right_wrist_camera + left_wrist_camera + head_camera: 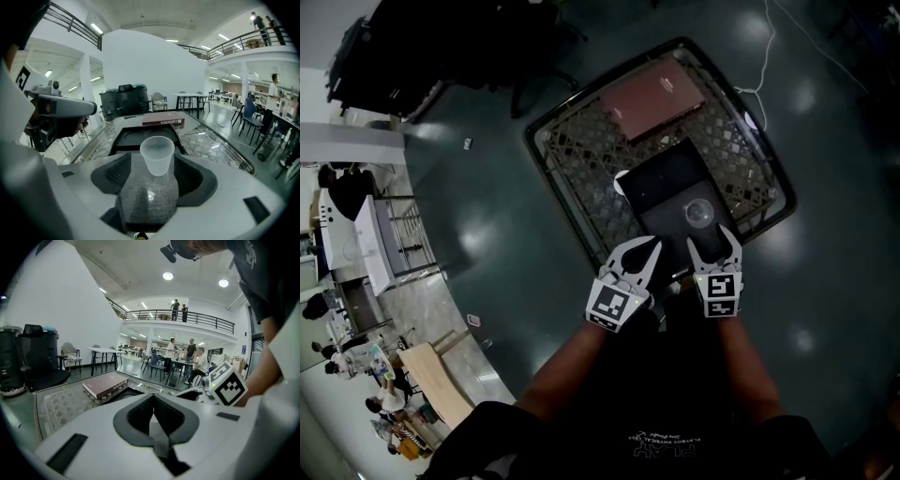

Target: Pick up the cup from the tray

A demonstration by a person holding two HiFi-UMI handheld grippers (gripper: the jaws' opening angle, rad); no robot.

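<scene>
A translucent plastic cup (698, 212) stands upright on a black tray (661, 183) that lies inside a wire-mesh basket (553, 141). My right gripper (711, 236) is open at the tray's near edge. In the right gripper view the cup (157, 154) sits between its dark pads (117, 173), which do not squeeze it. My left gripper (652, 246) hangs just left of the cup with its jaws together. The left gripper (153, 397) has nothing between its jaws in its own view.
A brown book (653, 98) lies in the basket beyond the tray, and the book (163, 122) also shows in the right gripper view. A white cable (764, 66) runs over the dark glossy floor at the right. A black chair (394, 56) stands at the upper left.
</scene>
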